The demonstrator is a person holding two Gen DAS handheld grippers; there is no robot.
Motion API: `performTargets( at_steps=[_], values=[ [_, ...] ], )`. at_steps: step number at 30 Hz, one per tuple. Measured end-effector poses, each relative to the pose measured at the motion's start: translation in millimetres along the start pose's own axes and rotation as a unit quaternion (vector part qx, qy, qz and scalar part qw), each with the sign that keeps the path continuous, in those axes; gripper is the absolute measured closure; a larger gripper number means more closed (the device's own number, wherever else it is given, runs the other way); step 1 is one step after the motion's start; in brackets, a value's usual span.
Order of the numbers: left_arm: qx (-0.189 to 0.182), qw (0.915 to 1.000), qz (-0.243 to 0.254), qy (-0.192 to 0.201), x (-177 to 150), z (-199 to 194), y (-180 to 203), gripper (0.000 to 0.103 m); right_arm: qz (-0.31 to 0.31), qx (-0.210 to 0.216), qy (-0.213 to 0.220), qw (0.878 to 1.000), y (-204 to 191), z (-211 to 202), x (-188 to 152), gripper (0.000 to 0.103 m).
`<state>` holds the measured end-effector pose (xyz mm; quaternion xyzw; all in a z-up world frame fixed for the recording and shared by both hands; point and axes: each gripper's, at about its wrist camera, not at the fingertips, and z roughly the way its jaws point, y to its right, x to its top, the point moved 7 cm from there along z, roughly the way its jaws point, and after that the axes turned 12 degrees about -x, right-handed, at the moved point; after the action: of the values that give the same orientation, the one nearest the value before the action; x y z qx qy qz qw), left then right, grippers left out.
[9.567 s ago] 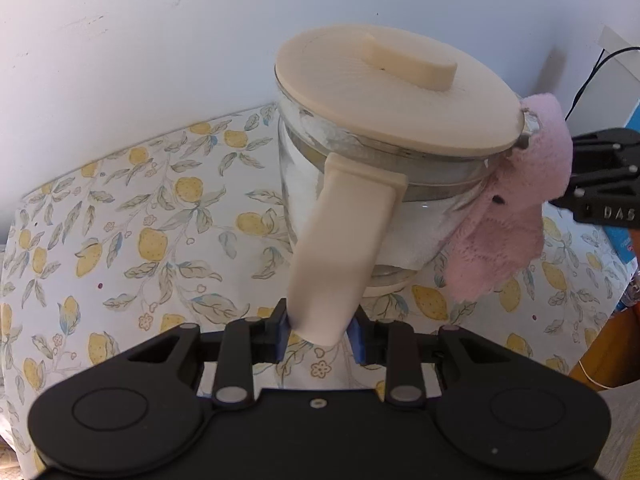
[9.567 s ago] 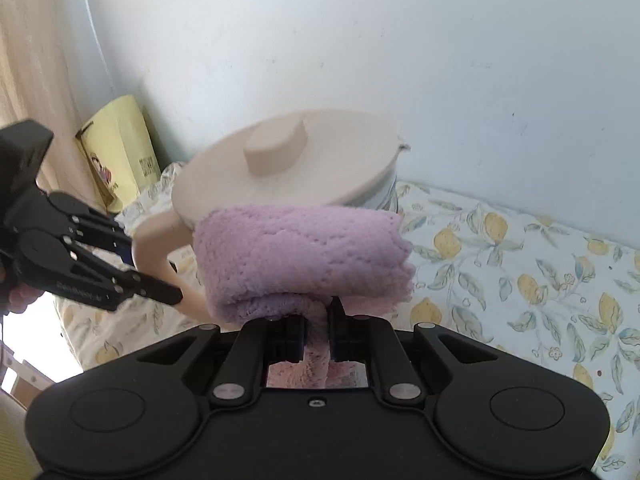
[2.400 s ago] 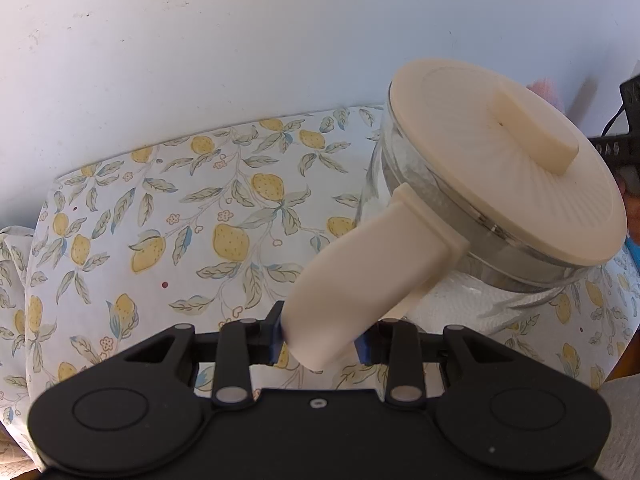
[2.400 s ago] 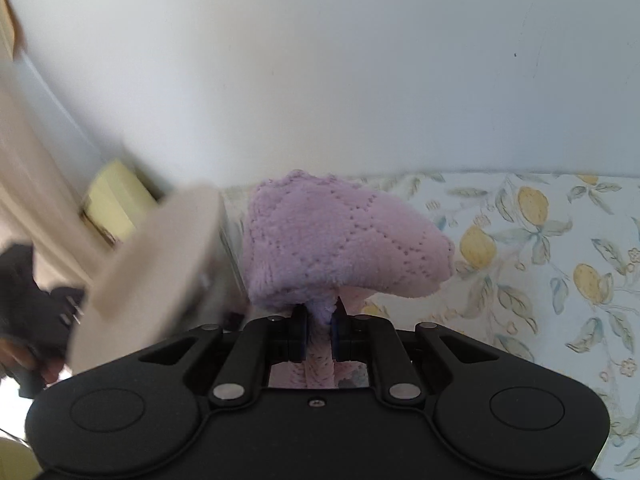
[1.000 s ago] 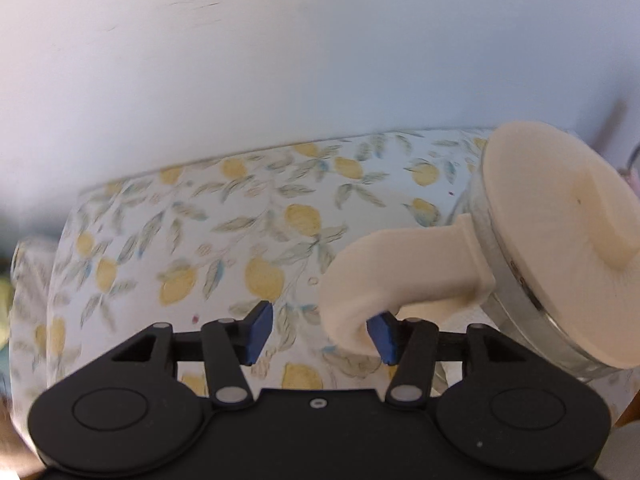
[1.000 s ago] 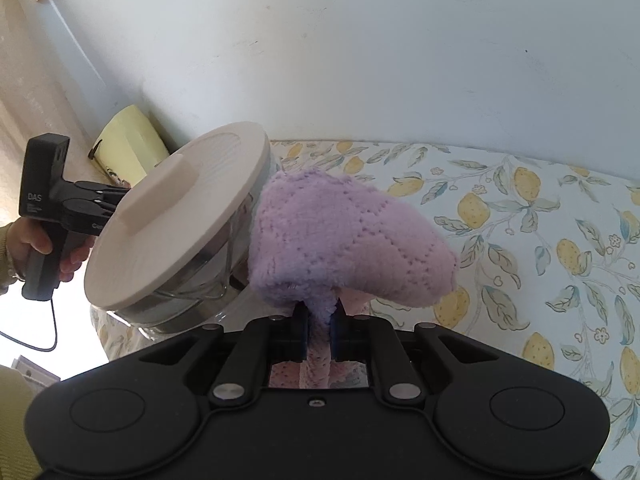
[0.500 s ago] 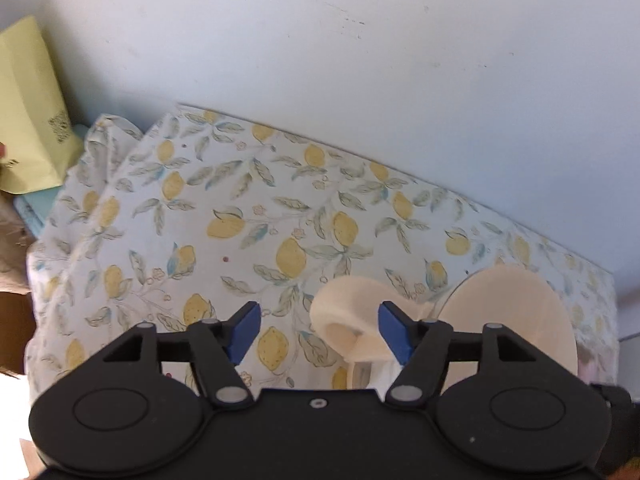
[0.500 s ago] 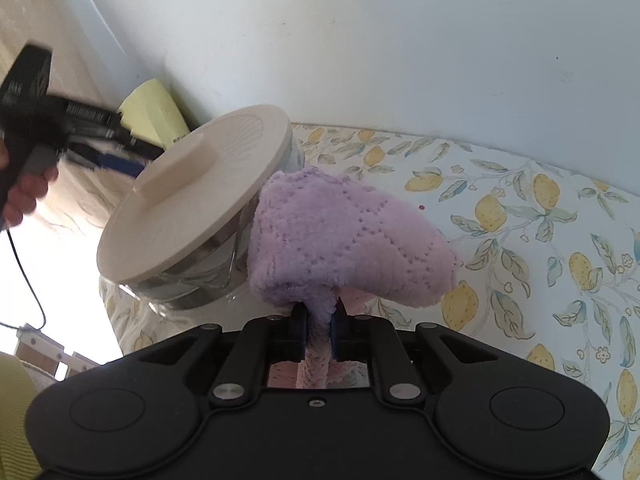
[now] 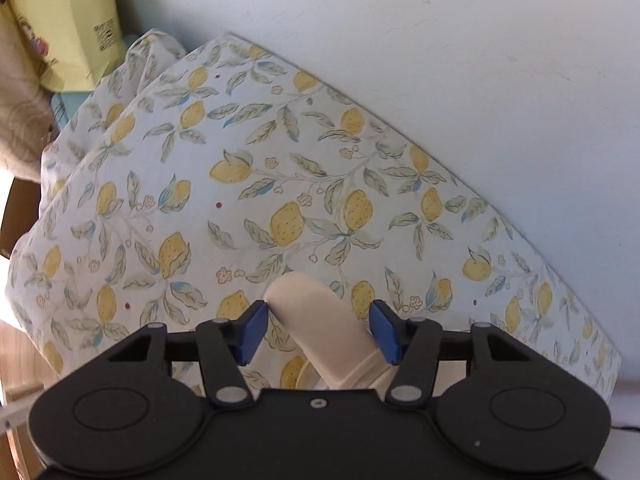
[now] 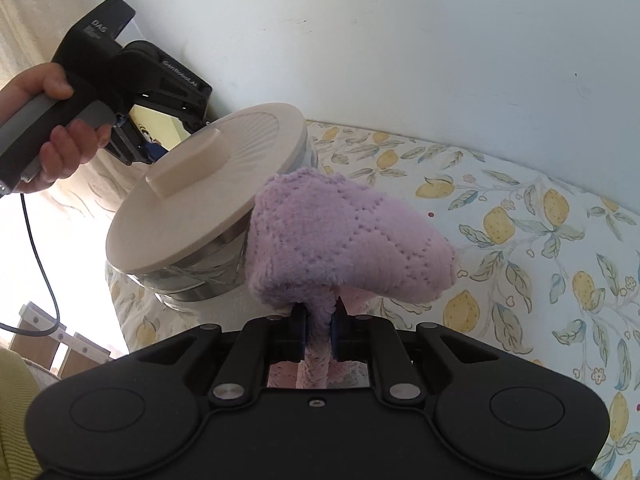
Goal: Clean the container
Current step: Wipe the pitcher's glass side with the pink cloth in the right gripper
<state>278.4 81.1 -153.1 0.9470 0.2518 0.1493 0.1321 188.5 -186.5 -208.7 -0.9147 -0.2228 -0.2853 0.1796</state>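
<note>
Jaws: left gripper (image 9: 318, 330) wide (handle (image 9: 320, 326) between) | right gripper (image 10: 319, 330) pinching cloth (image 10: 344, 244) beside container (image 10: 208, 216)

Left wrist view: looks forward and down along the left gripper (image 9: 318, 334) onto the lemon-print tablecloth (image 9: 248, 184) – close range, wall (image 9: 440, 40) behind. Right wrist view: faces the same wall and cloth from the opposite side, close behind the pink cloth (image 10: 344, 240). Shared between views – tablecloth, wall, yellow bag (image 9: 60, 28).
</note>
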Motion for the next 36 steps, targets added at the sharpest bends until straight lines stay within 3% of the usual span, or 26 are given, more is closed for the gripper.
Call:
performTargets(
  at_steps=[7, 16, 27, 36],
  values=[
    [-0.017, 0.9987, 0.047, 0.004, 1, 3, 4, 0.049, -0.020, 0.012, 0.004, 1.000, -1, 0, 6, 0.088],
    [-0.031, 0.9878, 0.149, -0.035, 21, 20, 30, 0.050, -0.032, 0.023, 0.007, 0.999, -23, -3, -6, 0.088],
    [-0.040, 0.9828, 0.173, -0.050, 19, 29, 31, 0.048, -0.014, 0.000, 0.004, 1.000, -12, 13, -10, 0.088],
    [-0.066, 0.9727, 0.213, -0.065, 24, 31, 27, 0.043, -0.034, -0.038, -0.037, 0.998, -12, 46, -26, 0.088]
  ],
)
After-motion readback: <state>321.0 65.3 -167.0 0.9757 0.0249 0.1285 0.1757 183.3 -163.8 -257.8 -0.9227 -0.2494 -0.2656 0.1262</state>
